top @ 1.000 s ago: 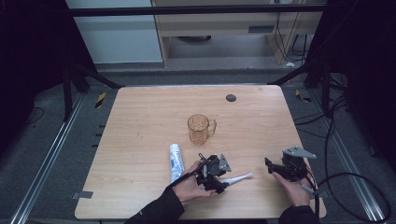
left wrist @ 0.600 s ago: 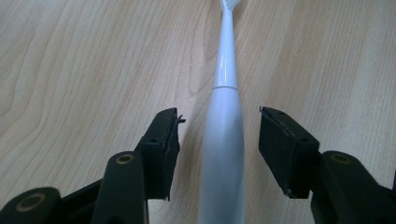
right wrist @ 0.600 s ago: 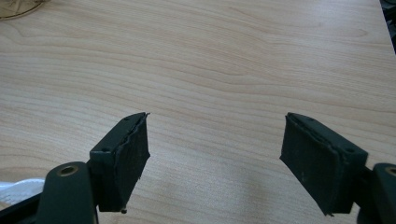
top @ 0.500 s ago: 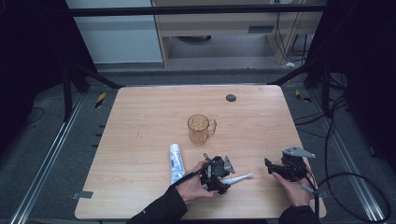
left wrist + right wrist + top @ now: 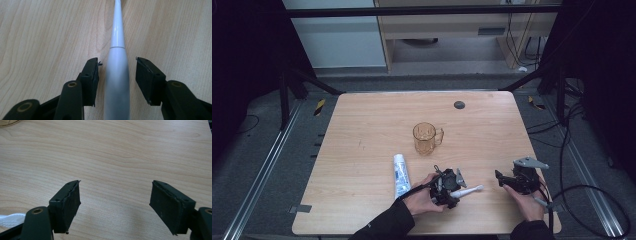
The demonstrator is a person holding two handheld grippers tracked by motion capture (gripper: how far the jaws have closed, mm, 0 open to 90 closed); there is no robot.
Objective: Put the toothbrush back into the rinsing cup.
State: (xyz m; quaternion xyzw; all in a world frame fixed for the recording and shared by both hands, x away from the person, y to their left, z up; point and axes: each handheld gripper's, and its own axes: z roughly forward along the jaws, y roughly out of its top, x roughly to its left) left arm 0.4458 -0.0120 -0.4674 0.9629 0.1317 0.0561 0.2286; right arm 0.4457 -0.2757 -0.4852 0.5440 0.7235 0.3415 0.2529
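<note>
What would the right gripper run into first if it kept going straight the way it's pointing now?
Probably nothing close: ahead of the open right gripper lies bare table. In the high view it points left, towards the white toothbrush at the left gripper, likely the first thing met, though depth is unclear.

a light wooden table (image 5: 362,150) carries a clear amber mug (image 5: 426,138) near its centre. a white toothpaste tube (image 5: 401,174) lies at seven o'clock from the mug, a white toothbrush (image 5: 467,190) at five o'clock, and a small dark disc (image 5: 459,104) at one o'clock.
</note>
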